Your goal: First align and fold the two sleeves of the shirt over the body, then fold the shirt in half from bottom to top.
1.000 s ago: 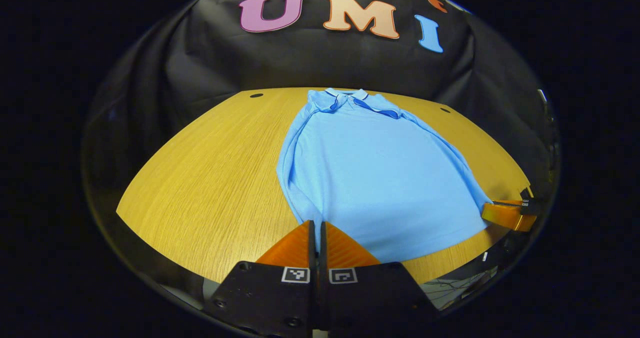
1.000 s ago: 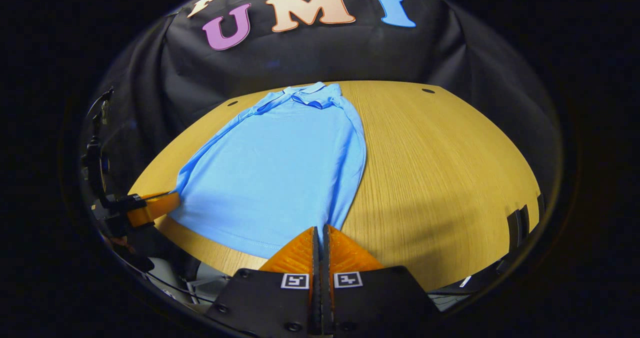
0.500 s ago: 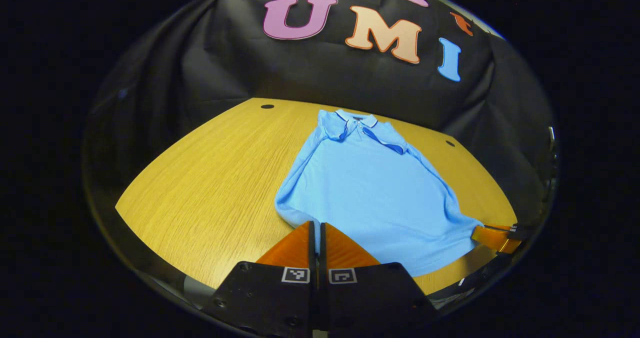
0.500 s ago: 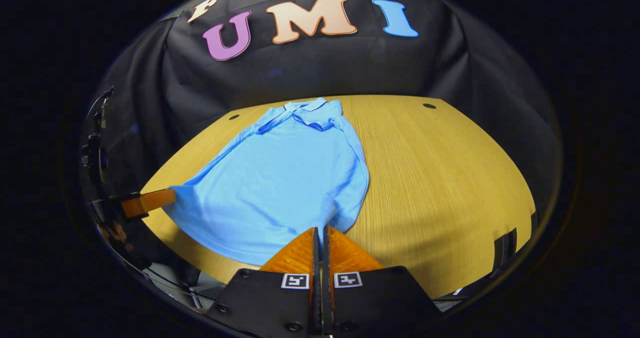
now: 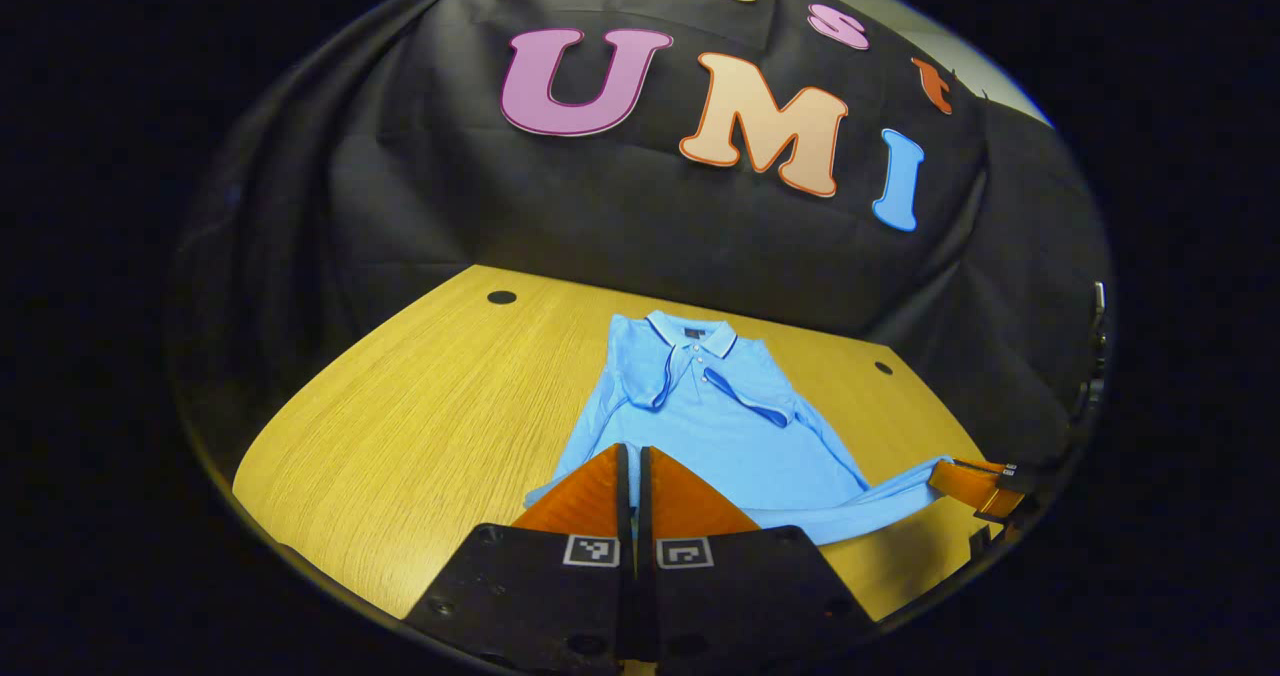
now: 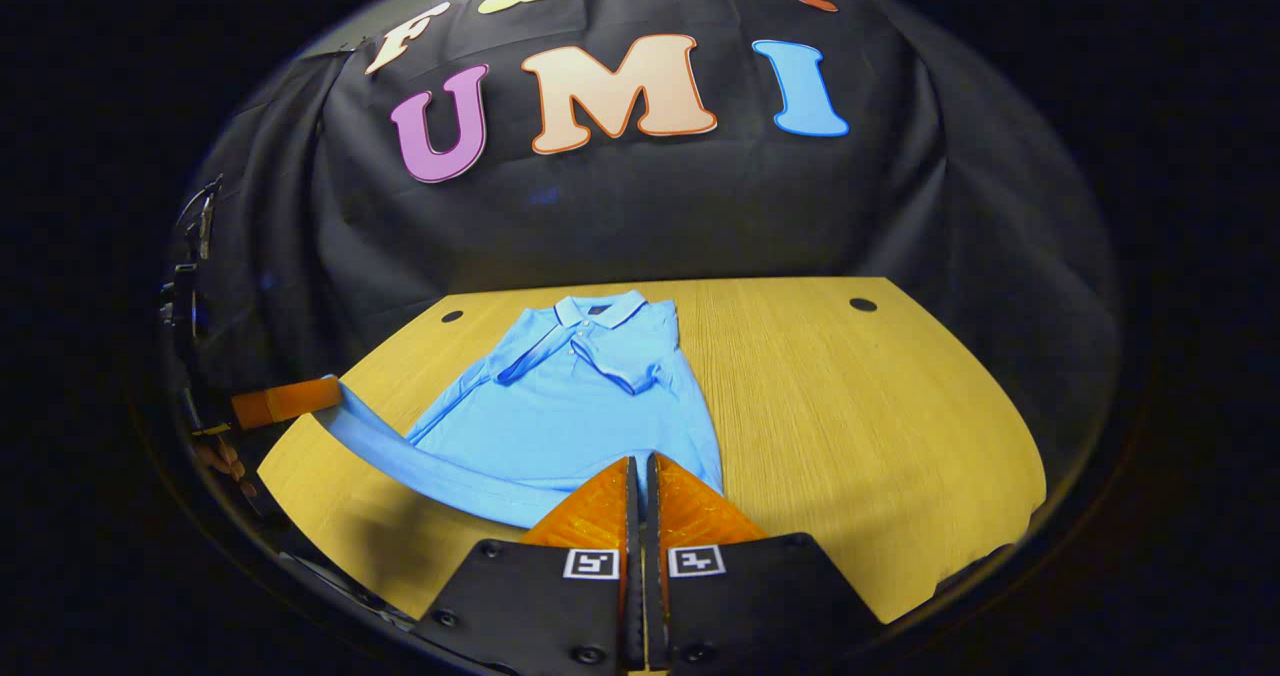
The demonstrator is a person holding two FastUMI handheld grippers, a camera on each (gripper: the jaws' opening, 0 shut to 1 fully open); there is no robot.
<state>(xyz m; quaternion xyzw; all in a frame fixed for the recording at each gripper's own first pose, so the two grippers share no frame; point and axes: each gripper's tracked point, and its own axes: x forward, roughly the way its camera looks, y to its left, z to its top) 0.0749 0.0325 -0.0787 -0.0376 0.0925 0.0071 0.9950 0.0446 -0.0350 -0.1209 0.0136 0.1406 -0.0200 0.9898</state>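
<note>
Your left tool (image 5: pixel 630 456) is clenched on the bottom hem of the shirt (image 5: pixel 700 426) at its left corner, fingers pressed together with fabric between them. Your right tool (image 6: pixel 640 468) is likewise clamped on the hem at the right corner; from the left gripper view it shows at the far right (image 5: pixel 975 486), with the hem stretched as a raised band between the two tools. The shirt's upper body lies flat on the tabletop (image 5: pixel 400 436), collar toward the booth wall, both sleeves folded over the chest. Bare wood runs wide to the left of the shirt in the left gripper view and wide to the right (image 6: pixel 880 426) in the right gripper view. The tabletop's near edge lies just below both tools.
</note>
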